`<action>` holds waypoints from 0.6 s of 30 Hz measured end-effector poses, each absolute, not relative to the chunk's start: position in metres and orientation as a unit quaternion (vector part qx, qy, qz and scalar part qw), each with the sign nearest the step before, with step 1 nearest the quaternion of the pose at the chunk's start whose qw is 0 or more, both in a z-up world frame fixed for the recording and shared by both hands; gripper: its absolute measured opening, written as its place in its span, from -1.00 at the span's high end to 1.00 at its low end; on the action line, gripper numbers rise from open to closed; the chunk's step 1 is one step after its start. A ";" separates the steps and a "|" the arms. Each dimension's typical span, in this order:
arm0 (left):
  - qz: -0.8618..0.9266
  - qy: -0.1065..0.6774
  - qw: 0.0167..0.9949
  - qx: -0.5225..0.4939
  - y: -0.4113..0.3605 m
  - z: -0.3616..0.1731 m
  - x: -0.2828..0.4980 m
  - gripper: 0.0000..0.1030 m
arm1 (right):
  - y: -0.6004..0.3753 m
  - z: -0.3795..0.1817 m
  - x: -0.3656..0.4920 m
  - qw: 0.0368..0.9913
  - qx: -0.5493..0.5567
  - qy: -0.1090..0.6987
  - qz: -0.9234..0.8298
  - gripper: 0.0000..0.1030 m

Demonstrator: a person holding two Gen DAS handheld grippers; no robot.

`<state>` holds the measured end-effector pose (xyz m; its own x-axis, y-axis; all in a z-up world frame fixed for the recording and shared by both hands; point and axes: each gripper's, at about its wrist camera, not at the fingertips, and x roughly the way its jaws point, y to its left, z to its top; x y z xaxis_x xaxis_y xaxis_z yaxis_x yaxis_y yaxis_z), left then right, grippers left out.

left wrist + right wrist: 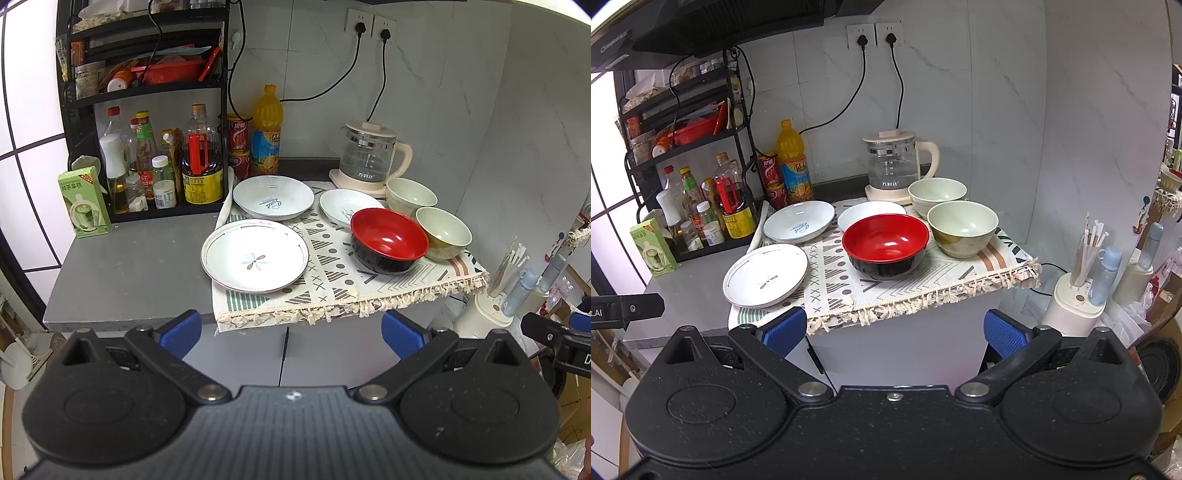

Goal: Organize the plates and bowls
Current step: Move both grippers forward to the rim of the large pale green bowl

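Observation:
On a patterned cloth (332, 284) (886, 291) lie three white plates: a flower plate (255, 255) (765, 275) at the front left, a lettered plate (273, 196) (799, 221) behind it, and a small plate (345, 206) (866, 214) partly hidden by a red-and-black bowl (388, 240) (885, 245). Two pale green bowls stand to the right, one near (443, 232) (962, 229) and one far (410, 195) (937, 195). My left gripper (291, 336) and right gripper (894, 332) are open and empty, held in front of the counter edge, below the cloth's fringe.
A black rack of bottles (155, 158) (698, 206) stands at the left. An orange juice bottle (266, 133) (793, 166) and a glass kettle (369, 155) (895, 166) stand at the back wall. A green box (83, 201) (652, 247) sits on the grey counter (129, 269).

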<state>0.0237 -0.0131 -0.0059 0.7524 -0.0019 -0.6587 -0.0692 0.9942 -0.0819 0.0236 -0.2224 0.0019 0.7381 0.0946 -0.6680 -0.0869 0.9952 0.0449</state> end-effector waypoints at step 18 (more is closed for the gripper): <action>-0.010 0.385 0.921 -0.047 -0.044 -0.022 0.132 -0.99 | -0.242 -0.010 0.099 0.932 0.012 0.358 0.053 -0.99</action>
<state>0.1318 -0.0443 -0.0216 0.7027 -0.0548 -0.7094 -0.0178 0.9954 -0.0945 0.0990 -0.2423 -0.0104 0.7386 0.1085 -0.6654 -0.0907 0.9940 0.0614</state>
